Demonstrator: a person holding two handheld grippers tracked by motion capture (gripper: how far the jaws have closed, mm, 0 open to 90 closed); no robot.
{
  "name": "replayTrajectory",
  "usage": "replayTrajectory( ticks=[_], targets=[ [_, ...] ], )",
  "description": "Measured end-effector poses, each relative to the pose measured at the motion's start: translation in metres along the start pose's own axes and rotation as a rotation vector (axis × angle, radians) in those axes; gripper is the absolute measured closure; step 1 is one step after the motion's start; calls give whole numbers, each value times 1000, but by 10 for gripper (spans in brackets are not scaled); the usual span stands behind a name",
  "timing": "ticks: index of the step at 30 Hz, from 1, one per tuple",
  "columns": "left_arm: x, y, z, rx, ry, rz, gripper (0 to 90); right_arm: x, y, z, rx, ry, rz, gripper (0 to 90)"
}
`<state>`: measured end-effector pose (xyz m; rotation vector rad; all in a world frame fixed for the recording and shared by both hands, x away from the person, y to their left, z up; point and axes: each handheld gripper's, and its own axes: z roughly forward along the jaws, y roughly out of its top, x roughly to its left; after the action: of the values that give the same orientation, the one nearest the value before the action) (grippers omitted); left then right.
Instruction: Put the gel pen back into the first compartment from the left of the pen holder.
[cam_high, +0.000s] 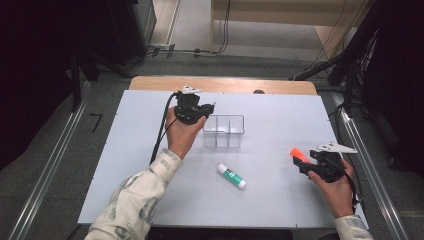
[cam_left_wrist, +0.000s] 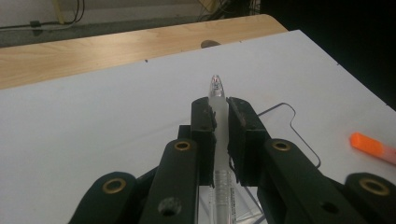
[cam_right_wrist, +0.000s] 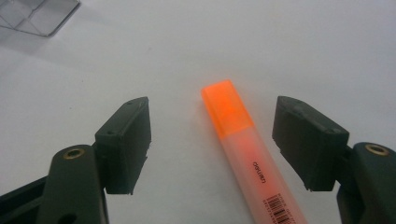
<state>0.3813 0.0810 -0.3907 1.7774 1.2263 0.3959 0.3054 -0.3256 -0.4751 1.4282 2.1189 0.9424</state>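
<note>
Near the desk's front right corner, the right gripper waits with jaws wide either side of an orange-capped highlighter, lined up to clamp it. Farther back, the left gripper pinches a clear pen beside the divided tray, presumably its destination.

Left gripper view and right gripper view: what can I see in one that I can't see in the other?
The left gripper view looks along the left gripper, whose jaws are shut on a clear pen, with the wooden table edge behind. The right gripper view looks along the right gripper, jaws wide open, one on each side of the highlighter, and you can read the highlighter's printed label and barcode. Both show the orange highlighter, the clear box and the white tabletop.
</note>
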Motion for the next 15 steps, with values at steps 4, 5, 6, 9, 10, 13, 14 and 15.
replayTrajectory(
  ticks=[4, 5, 6, 9, 10, 13, 14, 15],
  targets=[
    [-3, 5, 5, -2, -1, 3, 814, 0, 0, 0, 2, 2, 1, 269],
    [-3, 6, 6, -3, 0, 4, 814, 0, 0, 0, 3, 2, 0, 269],
    [-4, 7, 8, -2, -1, 6, 814, 0, 0, 0, 3, 3, -1, 269],
    [-5, 10, 12, -4, 2, 3, 814, 0, 0, 0, 4, 5, -2, 268],
    [-6, 11, 13, 2, 2, 7, 814, 0, 0, 0, 5, 5, -2, 268],
    [-6, 13, 17, 0, 2, 0, 814, -1, 0, 1, 4, 7, -3, 268],
    [-6, 14, 18, -1, 0, -5, 814, -1, 0, 0, 5, 8, -2, 268],
    [-5, 15, 20, 0, 1, -5, 814, -1, 0, 1, 5, 7, -2, 268]
  ],
)
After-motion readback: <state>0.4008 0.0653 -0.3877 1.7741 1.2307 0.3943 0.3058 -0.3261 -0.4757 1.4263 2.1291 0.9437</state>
